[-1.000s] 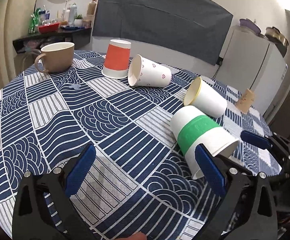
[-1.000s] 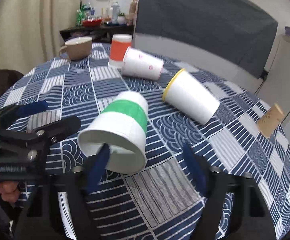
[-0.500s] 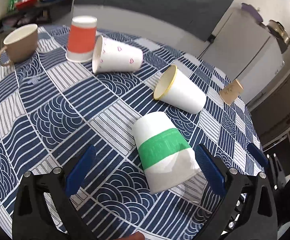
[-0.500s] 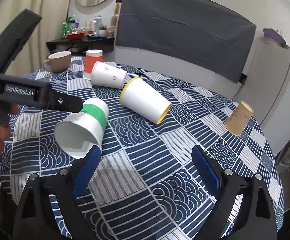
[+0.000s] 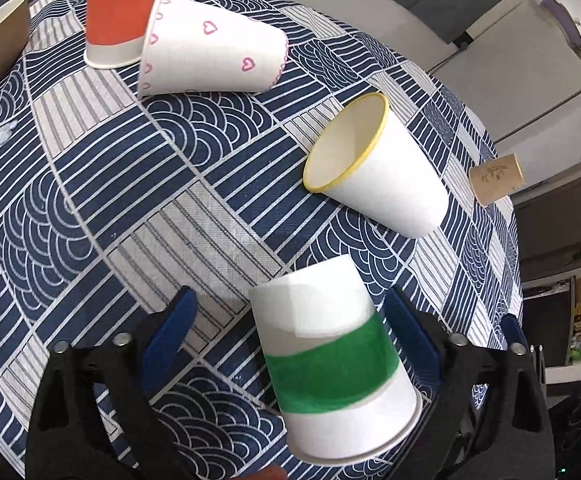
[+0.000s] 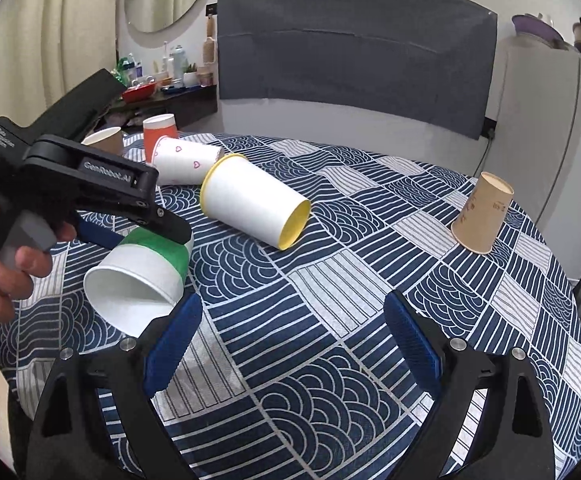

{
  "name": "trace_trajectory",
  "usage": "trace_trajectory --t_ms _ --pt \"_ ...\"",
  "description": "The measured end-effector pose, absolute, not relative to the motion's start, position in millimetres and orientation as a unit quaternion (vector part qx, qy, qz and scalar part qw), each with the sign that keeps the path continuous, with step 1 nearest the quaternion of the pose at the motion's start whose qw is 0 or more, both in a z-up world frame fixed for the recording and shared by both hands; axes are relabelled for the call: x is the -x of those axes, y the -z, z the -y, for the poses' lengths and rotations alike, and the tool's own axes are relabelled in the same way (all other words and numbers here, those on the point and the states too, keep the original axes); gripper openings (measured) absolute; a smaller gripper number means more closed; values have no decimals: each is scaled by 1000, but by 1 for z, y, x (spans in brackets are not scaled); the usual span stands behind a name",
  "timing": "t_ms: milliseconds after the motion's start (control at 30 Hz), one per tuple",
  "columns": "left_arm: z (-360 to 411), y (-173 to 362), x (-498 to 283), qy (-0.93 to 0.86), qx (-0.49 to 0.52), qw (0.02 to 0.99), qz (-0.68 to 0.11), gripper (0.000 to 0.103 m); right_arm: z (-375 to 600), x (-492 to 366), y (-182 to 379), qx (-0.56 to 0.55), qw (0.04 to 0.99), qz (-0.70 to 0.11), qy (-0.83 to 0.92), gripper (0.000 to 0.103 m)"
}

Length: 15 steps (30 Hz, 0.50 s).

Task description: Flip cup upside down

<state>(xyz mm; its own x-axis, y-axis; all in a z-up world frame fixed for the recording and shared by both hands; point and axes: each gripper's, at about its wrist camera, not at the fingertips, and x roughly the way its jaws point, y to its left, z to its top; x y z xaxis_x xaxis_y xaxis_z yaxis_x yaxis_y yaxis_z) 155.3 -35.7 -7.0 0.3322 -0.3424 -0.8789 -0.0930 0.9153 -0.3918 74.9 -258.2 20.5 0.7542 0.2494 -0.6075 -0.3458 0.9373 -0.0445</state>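
Observation:
A white paper cup with a green band [image 5: 330,356] lies on its side between the fingers of my left gripper [image 5: 290,328], base pointing away, rim toward the camera. The blue pads [image 5: 170,328] stand wide apart beside it. In the right wrist view the same cup [image 6: 142,276] lies under the left gripper's black body [image 6: 86,188], its open mouth facing the camera. My right gripper [image 6: 290,340] is open and empty over bare cloth to the cup's right.
On the blue patterned tablecloth [image 5: 90,208] lie a yellow-rimmed white cup [image 5: 374,172] and a heart-print cup [image 5: 210,52] on their sides. An orange cup [image 5: 118,12] and a brown cup [image 6: 482,212] stand upside down. A tan mug [image 6: 106,140] is at far left.
My left gripper has moved forward and tilted down over the green-band cup, which now sits between its fingers. My right gripper has pulled back to the right, away from that cup.

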Motion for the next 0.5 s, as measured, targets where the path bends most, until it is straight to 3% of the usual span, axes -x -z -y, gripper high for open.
trace_trajectory --t_ms 133,233,333,500 --pt "41 9 -158 74 173 791 -582 79 272 -80 -20 62 937 -312 -145 88" --pt "43 7 -159 66 167 786 -591 79 280 -83 -20 45 938 -313 -142 88" --pt "45 1 -155 55 137 790 -595 86 281 -82 -20 44 939 -309 -147 88" --pt "50 -5 -152 53 126 787 -601 82 279 -83 -20 41 938 -309 -152 88"
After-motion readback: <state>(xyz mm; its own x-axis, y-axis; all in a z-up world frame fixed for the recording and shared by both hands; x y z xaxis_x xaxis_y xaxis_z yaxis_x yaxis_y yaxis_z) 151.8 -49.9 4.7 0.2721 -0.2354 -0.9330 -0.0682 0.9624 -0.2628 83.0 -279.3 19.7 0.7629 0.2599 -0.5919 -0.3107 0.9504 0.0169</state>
